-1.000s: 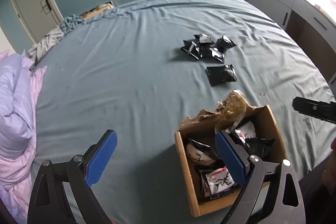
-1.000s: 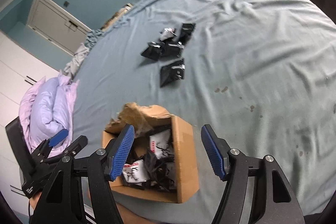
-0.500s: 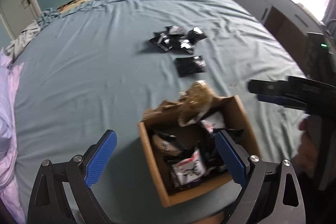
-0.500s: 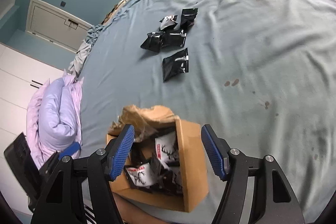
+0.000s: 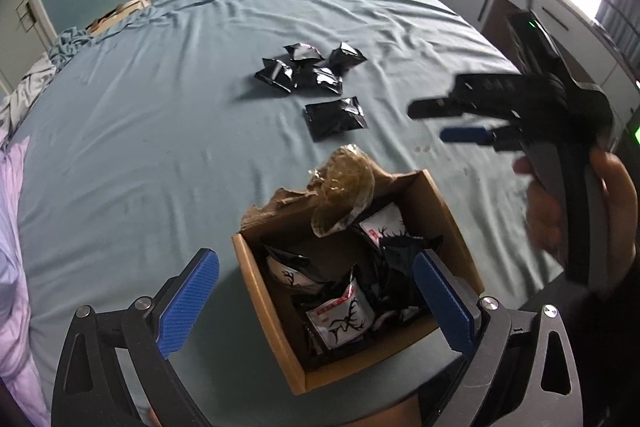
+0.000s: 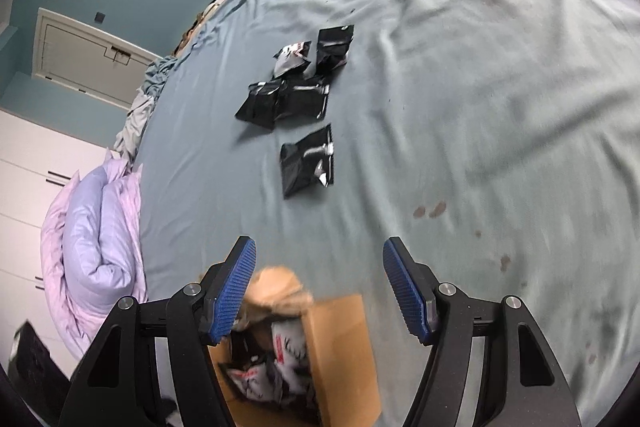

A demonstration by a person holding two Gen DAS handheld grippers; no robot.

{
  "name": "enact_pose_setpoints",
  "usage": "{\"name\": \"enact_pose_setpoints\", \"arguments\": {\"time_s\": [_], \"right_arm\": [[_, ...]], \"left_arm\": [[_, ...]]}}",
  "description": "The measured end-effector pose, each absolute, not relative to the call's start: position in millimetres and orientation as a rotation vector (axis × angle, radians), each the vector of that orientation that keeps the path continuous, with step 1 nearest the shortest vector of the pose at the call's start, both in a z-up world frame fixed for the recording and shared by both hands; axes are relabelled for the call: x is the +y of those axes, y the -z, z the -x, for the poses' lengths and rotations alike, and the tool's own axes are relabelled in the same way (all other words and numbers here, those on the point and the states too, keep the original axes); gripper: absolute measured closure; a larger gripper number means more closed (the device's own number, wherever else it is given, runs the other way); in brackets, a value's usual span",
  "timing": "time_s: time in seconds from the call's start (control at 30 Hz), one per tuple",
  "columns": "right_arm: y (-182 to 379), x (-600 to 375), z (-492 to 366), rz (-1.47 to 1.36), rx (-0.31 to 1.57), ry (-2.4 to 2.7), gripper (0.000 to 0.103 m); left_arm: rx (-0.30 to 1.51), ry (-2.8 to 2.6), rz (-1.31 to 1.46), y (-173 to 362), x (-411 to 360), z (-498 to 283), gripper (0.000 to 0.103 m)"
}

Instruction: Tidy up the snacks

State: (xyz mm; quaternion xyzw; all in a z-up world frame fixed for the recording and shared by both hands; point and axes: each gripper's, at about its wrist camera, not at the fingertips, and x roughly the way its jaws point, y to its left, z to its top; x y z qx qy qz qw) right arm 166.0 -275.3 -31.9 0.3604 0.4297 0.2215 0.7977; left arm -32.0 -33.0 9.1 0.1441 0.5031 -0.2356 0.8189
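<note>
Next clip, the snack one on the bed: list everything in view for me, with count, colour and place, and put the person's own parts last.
loose snack packets: five, black, one showing white, on the sheet beyond the box; four clustered, one apart and nearer
cardboard box: one, brown, torn far flap, near edge of bed
packets in the box: several, black and white with a deer print, exact count unclear
crumpled clear wrapper: one, yellowish, at the box's far side
bed sheet: one, teal, a few dark spots
duvet: one, lilac, bunched at the bed's side
door: one, white, in a blue wall
left claw: blue pads, open, over the box
right claw: blue pads, open, empty
hand: one, gripping the right claw's handle
</note>
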Motion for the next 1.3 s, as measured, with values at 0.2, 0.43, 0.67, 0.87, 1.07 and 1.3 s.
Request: {"name": "enact_pose_setpoints", "arguments": {"time_s": [0.2,0.43,0.67,0.87,1.07,1.3], "right_arm": [[32.6,-263.4,-198.9,-0.672,0.930,-0.424,0.038],[30.8,-219.5,-251.7,-0.515,0.967,-0.430,0.038],[23.5,-149.1,-285.2,-0.276,1.023,-0.441,0.038],[17.9,-113.1,-292.4,-0.070,0.997,-0.363,0.039],[14.6,-126.3,-268.4,-0.078,0.911,-0.316,0.065],[12.5,-183.4,-219.4,-0.194,0.893,-0.232,0.080]], "left_arm": [[1.082,0.519,-0.312,-6.9,-36.2,31.3,0.003],[1.102,0.479,-0.289,-0.9,-31.5,17.2,0.003],[1.143,0.458,-0.224,7.7,-20.3,0.1,0.003],[1.159,0.471,-0.187,10.3,-18.0,-6.1,0.003],[1.098,0.419,-0.179,1.4,-12.0,-4.3,0.003],[0.960,0.369,-0.233,-21.2,-9.9,12.2,0.003]]}}
